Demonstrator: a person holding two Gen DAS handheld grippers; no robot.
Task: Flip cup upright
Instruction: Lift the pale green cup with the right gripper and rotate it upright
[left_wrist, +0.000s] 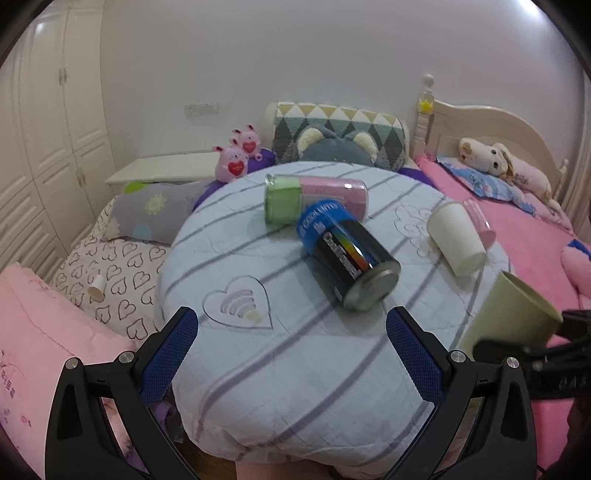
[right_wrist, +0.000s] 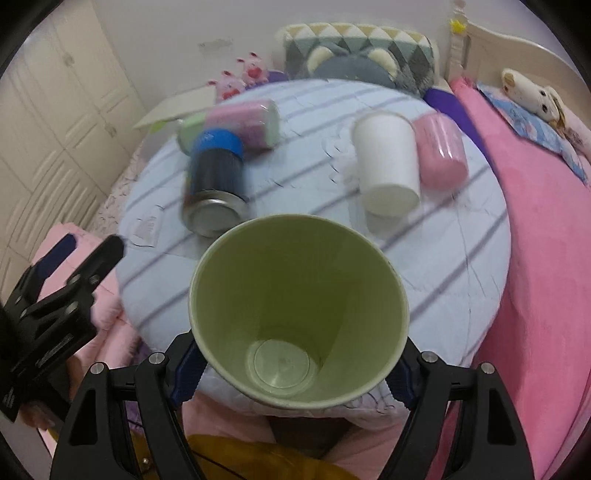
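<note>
Well into the flip, by the look of it, but not finished. Green paper cup clamped low on its body in the right gripper, blue pads pressing either side near the base, mouth facing forward and up along the fingers so the inside bottom shows plainly in the right wrist view. Seen from the left wrist view as lifted clear at the right edge of the round striped cushion, tilted, rim uppermost and leaning away, not resting on anything. Left gripper spread wide and holding nothing, hovering over the near part of the cushion. Left to do, as a judgement: bring the cup fully vertical, set its base down on the cushion and let go; soft bedding under it may make it tip. Lying on their sides on the cushion: white paper cup with a pink canister touching it, black and blue can just ahead of the green cup, and a pink and green canister behind the can.
</note>
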